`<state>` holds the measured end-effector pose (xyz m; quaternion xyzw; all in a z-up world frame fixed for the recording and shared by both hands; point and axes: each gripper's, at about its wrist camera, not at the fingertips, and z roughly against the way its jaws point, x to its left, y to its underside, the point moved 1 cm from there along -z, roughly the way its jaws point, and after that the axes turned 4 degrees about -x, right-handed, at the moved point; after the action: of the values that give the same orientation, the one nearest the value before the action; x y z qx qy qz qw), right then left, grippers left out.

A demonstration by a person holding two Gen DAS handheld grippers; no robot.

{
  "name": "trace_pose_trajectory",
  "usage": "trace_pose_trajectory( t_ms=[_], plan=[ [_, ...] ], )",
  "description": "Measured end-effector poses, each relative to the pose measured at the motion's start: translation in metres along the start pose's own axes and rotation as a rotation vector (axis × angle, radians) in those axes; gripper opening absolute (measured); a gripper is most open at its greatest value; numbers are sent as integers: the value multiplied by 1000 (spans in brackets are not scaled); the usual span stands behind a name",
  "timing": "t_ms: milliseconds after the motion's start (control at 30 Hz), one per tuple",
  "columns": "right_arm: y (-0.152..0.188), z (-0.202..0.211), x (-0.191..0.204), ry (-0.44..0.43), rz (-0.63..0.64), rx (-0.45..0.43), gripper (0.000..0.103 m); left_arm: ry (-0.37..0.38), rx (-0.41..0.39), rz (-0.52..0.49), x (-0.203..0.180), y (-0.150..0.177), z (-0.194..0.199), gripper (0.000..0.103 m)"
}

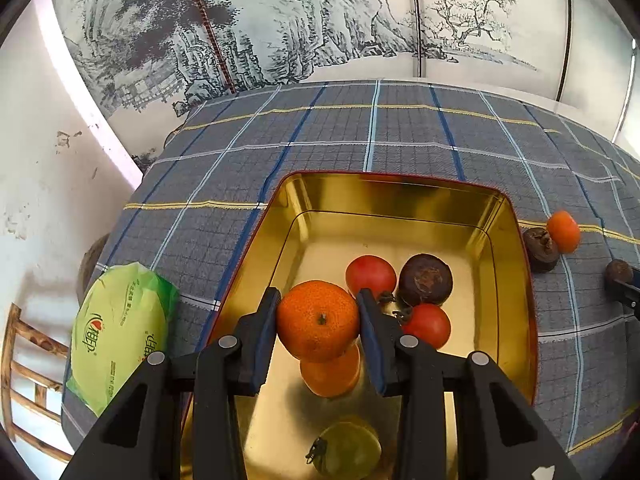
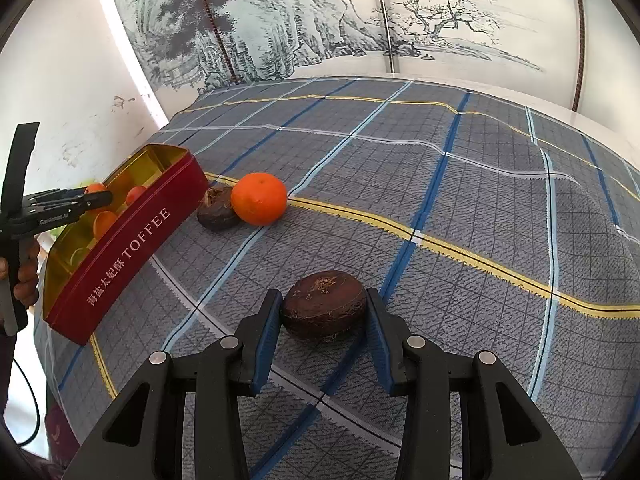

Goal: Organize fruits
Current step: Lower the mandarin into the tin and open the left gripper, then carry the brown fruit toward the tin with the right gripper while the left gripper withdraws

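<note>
1. Left tongs are clamped on a mandarin, pads on its two sides, stem facing the camera. It hangs above the gold floor of the toffee tin, apparently not touching the floor; its reflection shows below.
2. Right tongs straddle a dark brown water chestnut on the plaid-clothed counter. Left pad looks in contact, the right one close; can't tell if the grip is closed.
3. Already in the tin: two red tomatoes, another brown chestnut, a green fruit near the camera.
4. Still on the cloth beside the tin's red wall: second mandarin touching a third chestnut.
5. Handling, my read: mandarin is soft-skinned and light, so squeeze gently across the widest part. Chestnut looks hard, flattish and slick; grip the flat flanks low, or it may pop out.
6. Tomatoes bruise easily, so set the mandarin in a bare spot.
</note>
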<state>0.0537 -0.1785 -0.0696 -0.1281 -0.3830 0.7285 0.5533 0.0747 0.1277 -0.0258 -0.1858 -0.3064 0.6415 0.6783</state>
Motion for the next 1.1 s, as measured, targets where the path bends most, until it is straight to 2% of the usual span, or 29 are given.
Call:
trace_pose_trajectory(
  t_ms=[567,1100],
  plan=[
    [0,-1,-1,1,1,0,42,-28,-22,-44,0,-11,-6,36],
    [-1,-2,-1,4,2,0,42,-33,-24,-14,3,-9,-2,36]
  ],
)
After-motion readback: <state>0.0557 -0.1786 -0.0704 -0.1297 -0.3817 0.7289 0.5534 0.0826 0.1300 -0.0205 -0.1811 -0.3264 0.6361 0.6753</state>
